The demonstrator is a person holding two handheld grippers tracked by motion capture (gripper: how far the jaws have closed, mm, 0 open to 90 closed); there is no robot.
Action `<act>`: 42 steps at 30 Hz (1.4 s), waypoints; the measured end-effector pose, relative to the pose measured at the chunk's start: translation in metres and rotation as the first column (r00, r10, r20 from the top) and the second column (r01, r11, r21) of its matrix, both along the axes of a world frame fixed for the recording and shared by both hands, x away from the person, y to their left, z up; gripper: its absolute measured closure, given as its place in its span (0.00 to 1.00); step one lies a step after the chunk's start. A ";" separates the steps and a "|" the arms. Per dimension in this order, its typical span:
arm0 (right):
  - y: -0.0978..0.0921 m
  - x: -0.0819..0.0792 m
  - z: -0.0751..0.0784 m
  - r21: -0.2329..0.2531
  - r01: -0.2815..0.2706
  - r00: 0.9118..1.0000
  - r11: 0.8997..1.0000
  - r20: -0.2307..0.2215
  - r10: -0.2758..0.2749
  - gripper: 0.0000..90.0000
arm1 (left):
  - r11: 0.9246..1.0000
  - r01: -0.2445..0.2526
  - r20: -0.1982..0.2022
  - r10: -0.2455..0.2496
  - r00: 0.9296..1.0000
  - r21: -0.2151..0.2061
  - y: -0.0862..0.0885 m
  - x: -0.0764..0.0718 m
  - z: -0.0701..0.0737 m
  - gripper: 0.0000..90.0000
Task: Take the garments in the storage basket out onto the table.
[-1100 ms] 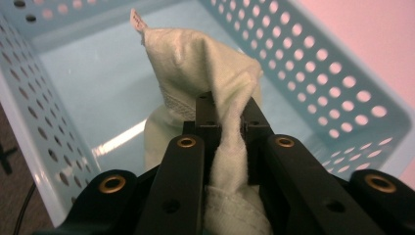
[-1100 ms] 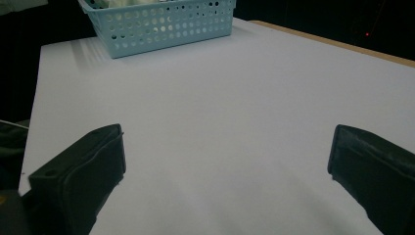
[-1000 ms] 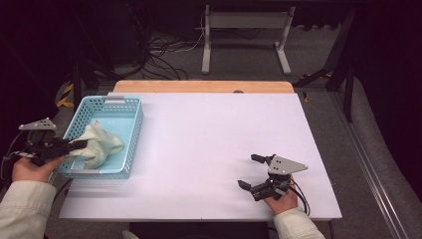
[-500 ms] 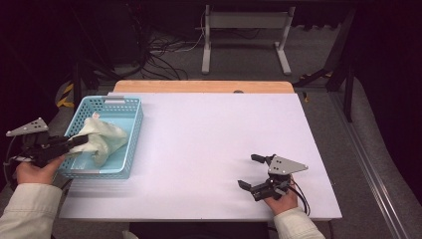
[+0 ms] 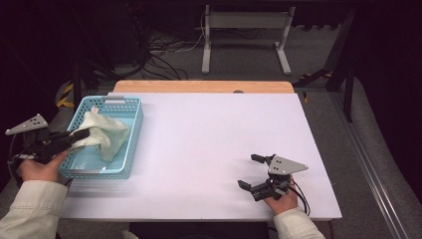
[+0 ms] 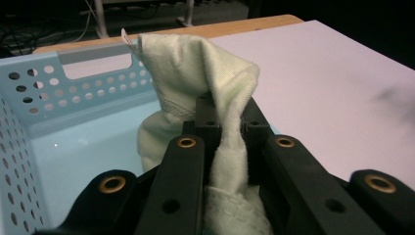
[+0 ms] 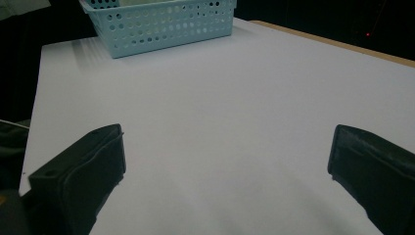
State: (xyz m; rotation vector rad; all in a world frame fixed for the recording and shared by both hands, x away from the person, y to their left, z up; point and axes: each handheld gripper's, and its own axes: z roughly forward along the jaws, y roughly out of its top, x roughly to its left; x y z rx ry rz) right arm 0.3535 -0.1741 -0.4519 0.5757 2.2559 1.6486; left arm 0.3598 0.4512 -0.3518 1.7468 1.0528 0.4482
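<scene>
Cloth (image 5: 105, 135), pale and crumpled, hangs over the light blue perforated basket (image 5: 130, 133) at the left side of the white table (image 5: 214, 144), its top fold pinched between the pressed-together jaws of the left gripper (image 5: 83, 133); in the left gripper view the cloth (image 6: 205, 73) bunches up above the jaws and a strip of it runs down between them, over the basket (image 6: 34, 93). The right gripper (image 5: 253, 172) rests on the table near its front right edge, well apart from the basket, its jaws spread wide with bare tabletop (image 7: 235, 112) between them.
</scene>
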 end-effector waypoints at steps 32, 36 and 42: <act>0.000 0.000 0.000 0.000 -0.004 1.000 1.000 0.000 0.004 0.01 | 0.997 0.054 0.151 -0.046 0.987 -0.048 -0.065 0.022 0.046 0.92; 0.000 -0.001 0.000 -0.002 -0.005 1.000 1.000 0.001 0.005 0.01 | 0.996 0.079 0.160 -0.069 0.985 -0.053 -0.077 0.027 0.050 0.92; 0.000 -0.001 0.000 -0.003 -0.007 1.000 1.000 0.002 0.007 0.01 | 0.992 0.115 0.171 -0.103 0.980 -0.059 -0.096 0.035 0.052 0.92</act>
